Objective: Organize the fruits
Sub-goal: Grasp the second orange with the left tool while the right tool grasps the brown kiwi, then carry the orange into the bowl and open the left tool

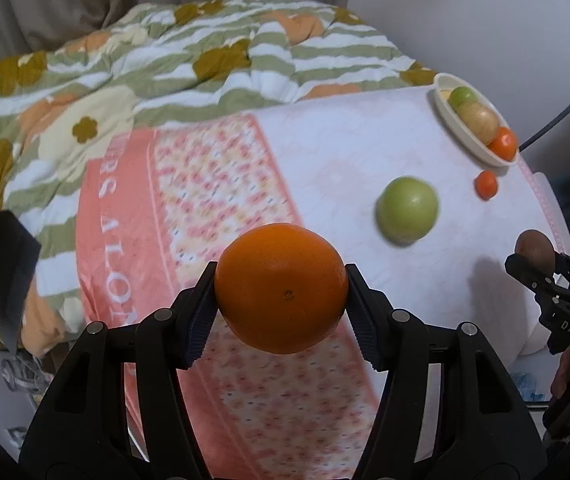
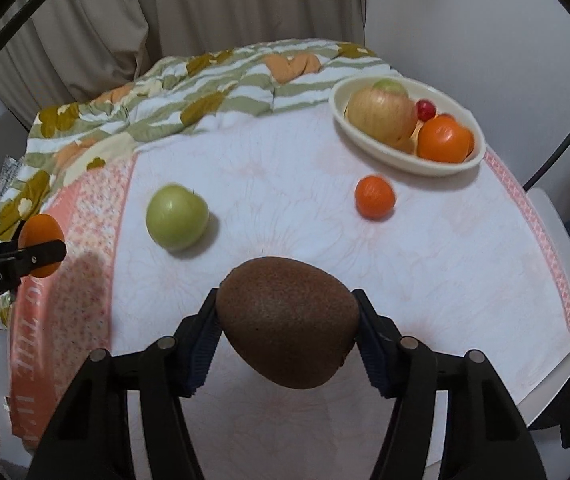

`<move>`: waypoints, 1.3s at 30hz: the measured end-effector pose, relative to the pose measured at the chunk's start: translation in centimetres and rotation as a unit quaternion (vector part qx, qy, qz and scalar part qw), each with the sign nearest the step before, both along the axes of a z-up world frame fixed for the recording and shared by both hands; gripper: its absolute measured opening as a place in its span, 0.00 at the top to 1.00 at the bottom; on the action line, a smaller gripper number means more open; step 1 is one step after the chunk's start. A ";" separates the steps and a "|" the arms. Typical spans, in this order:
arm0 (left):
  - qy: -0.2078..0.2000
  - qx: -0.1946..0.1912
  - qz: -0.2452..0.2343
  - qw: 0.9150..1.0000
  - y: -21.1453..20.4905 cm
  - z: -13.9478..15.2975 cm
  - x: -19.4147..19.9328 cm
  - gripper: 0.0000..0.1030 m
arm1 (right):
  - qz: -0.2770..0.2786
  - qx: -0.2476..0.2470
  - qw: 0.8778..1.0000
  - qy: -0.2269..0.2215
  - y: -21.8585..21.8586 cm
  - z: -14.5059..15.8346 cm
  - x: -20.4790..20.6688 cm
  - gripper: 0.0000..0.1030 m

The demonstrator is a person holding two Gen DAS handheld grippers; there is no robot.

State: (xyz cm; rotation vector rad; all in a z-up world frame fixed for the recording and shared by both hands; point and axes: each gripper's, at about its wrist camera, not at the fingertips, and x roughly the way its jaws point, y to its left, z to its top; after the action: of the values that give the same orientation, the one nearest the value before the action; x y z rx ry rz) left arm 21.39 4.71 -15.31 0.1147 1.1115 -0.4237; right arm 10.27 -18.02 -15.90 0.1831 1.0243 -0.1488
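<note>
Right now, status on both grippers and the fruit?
Left gripper shut on orange. Right gripper shut on kiwi. Green apple, small orange loose outside bowl.

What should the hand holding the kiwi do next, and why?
Probably carry the kiwi forward to the cream bowl. The right gripper already clamps it, the bowl holds other fruit, and there looks to be room near its front rim.

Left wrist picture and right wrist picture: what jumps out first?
In the left wrist view, a big orange fills the middle, squeezed in the left tool. In the right wrist view, a fuzzy brown kiwi sits pinched in the right tool. Behind them on the white cloth lie a green apple, a small tangerine, and a cream bowl of fruit.
</note>
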 end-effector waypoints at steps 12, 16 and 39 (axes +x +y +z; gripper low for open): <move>-0.039 -0.030 0.022 0.999 -8.7 6.0 -0.4 0.32 | 0.038 0.007 0.999 -0.034 -7.8 5.6 1.4 0.44; -0.045 -0.040 0.026 0.998 -12.5 7.0 0.1 0.32 | 0.051 0.003 0.998 -0.042 -11.2 7.0 2.5 0.44; -0.035 -0.033 0.044 0.998 -30.8 4.0 11.0 0.32 | 0.143 0.013 0.989 -0.040 -25.2 5.5 13.2 0.44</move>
State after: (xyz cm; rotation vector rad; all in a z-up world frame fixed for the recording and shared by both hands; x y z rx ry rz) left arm 32.36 -26.12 -11.36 0.0216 1.0283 -0.3750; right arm 23.46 -43.26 -10.45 0.0647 0.9610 0.1313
